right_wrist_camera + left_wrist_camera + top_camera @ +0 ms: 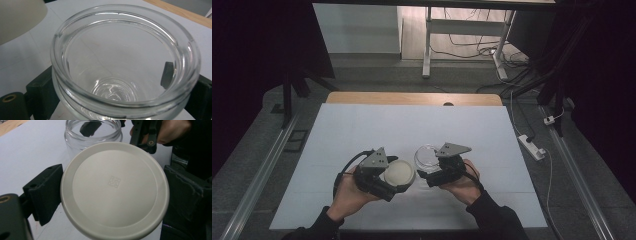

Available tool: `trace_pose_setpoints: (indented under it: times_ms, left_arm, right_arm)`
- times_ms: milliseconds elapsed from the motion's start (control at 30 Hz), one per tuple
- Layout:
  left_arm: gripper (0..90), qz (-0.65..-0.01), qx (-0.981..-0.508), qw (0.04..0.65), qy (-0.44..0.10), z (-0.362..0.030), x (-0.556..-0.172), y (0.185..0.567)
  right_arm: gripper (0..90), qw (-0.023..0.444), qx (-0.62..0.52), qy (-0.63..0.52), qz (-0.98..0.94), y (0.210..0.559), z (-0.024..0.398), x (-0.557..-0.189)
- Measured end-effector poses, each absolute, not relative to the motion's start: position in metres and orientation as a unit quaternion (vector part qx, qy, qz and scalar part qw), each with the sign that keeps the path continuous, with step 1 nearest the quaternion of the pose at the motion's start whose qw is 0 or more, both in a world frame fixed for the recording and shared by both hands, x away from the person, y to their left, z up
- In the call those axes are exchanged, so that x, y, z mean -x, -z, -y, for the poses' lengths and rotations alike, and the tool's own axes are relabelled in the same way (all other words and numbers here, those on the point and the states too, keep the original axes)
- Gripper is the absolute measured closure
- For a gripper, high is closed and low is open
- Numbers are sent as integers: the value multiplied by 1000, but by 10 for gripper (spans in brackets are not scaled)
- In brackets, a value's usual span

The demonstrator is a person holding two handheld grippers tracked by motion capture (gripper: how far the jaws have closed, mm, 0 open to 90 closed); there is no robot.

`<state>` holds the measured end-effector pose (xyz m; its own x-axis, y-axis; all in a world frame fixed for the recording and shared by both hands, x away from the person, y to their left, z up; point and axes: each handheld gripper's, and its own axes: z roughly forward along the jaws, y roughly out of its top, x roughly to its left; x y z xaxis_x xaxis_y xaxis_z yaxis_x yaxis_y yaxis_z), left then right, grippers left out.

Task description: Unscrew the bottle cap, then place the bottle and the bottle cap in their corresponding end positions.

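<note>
Glass jar [125, 65] sits clamped in the right hand-held gripper [438, 172], jaws pressed on opposite sides of the wall just below the rim. Mouth open and up, jar empty: held steady so it can't spin or tip while the lid goes on, I'd judge.

Left hand-held gripper [388, 181] pinches the off-white lid [113, 188] by its edge, one jaw each side, flat face toward its camera. Lid is just left of the jar, near edge of the bench [362, 125], centre. From the high view they look almost touching; can't tell if there's contact. Lid not yet over the mouth.

Pose: both forearms come in from the near edge, hands wrapped round the gripper bodies, grippers angled inward toward each other. Left one is tilted so the lid sits at a slant rather than level with the rim. Right one points left and slightly far, jar roughly upright.

Likely next: level the lid, centre it over the rim, then turn against the right-hand hold.
</note>
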<state>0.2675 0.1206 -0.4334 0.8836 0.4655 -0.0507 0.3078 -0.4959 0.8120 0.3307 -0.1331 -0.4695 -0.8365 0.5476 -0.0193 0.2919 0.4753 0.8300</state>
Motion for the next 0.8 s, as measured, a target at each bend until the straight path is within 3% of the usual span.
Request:
trace_pose_setpoints:
  times_ms: [800]
  left_arm:
    - [81, -205, -868, 444, -81, -108, -265, 455]
  right_arm:
    - [64, 150, -258, -446, -844, 470, 115, -361]
